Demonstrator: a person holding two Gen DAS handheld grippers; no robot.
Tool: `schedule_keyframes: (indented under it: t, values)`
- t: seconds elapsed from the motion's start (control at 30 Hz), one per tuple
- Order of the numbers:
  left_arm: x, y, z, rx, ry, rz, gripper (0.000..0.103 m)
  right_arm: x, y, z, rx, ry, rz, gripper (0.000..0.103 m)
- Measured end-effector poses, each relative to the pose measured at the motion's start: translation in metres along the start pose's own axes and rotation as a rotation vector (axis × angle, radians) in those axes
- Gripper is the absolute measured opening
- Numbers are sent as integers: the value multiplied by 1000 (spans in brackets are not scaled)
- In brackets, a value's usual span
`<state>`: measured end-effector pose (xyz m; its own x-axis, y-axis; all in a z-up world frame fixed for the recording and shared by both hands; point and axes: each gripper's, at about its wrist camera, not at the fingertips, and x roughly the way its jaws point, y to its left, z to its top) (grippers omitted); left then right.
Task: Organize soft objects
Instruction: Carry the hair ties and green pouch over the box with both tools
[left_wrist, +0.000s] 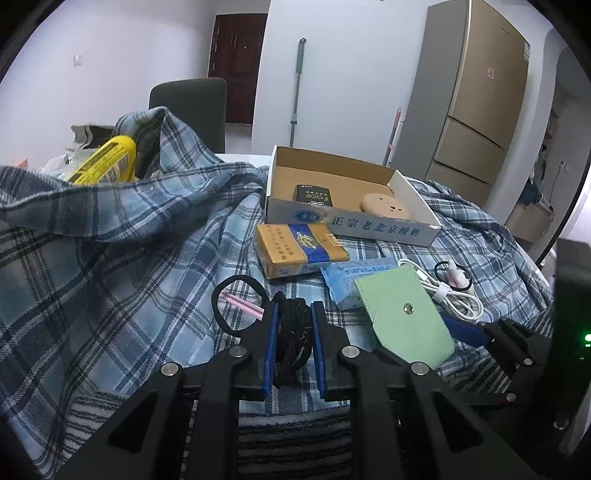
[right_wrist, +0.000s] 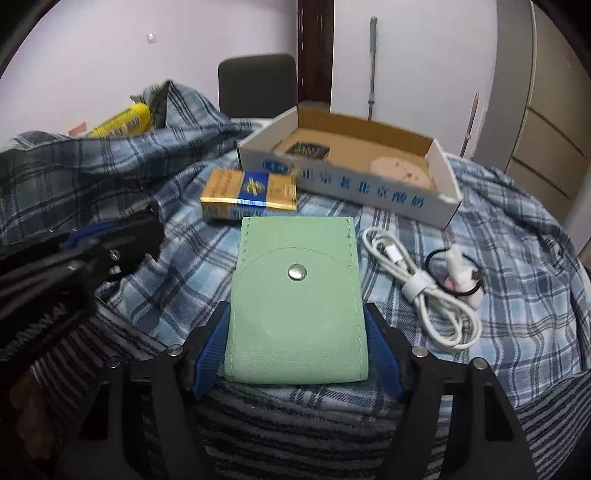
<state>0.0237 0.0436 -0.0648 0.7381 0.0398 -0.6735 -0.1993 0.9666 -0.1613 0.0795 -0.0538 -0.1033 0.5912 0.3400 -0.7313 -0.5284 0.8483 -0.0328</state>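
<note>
Plaid cloth (left_wrist: 122, 280) underlies left tool (left_wrist: 293, 332) clenching fuzzy black hair ties (left_wrist: 291, 332), right tool (right_wrist: 295, 332) pinching smooth green pouch (right_wrist: 295, 295).

Your right gripper (right_wrist: 295, 354) has its blue pads against both side edges of the green pouch (right_wrist: 295, 291), which lies flat between them with its snap button facing up. Beyond the pouch, a gold and blue packet (right_wrist: 251, 194) rests on the plaid cloth (right_wrist: 517, 258), just in front of the open cardboard box (right_wrist: 369, 188). To the right of the pouch lies a coiled white cable (right_wrist: 432, 295), touching a black hair tie (right_wrist: 458, 273) with a white ornament. Your left gripper (right_wrist: 110, 243) shows at the left edge, blurred. A yellow bottle (right_wrist: 122, 122) lies far back on the left.
</note>
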Motion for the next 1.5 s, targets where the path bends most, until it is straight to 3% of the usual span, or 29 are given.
schedule_keyframes:
  t: [0.33,0.57,0.63,0.73,0.87,1.07,1.2,1.4,1.5]
  values:
    - [-8,-3,-1,17,-42,8,17,-32,1,2,2,-179,-26,69]
    - [-30,-16,-1,81,-147,36,17,-57,-3,3,35,-323,-82,69]
    - [-37,-15,0,71,-181,57,17,-68,-3,4,37,-382,-104,69]
    - [-53,-11,2,34,-253,30,17,-80,-8,10,45,-411,-128,69]
    - [-75,-17,9,64,-347,43,17,-99,-28,20,85,-429,-52,69]
    - [-94,-25,20,117,-417,-22,17,-134,-43,47,66,-562,-72,69]
    - [-99,-37,39,140,-438,-49,17,-150,-57,80,64,-623,-74,69]
    - [-112,-53,97,172,-529,-74,17,-149,-79,130,101,-683,-116,69]
    - [-117,-59,123,177,-605,-34,17,-139,-90,149,113,-672,-102,69]
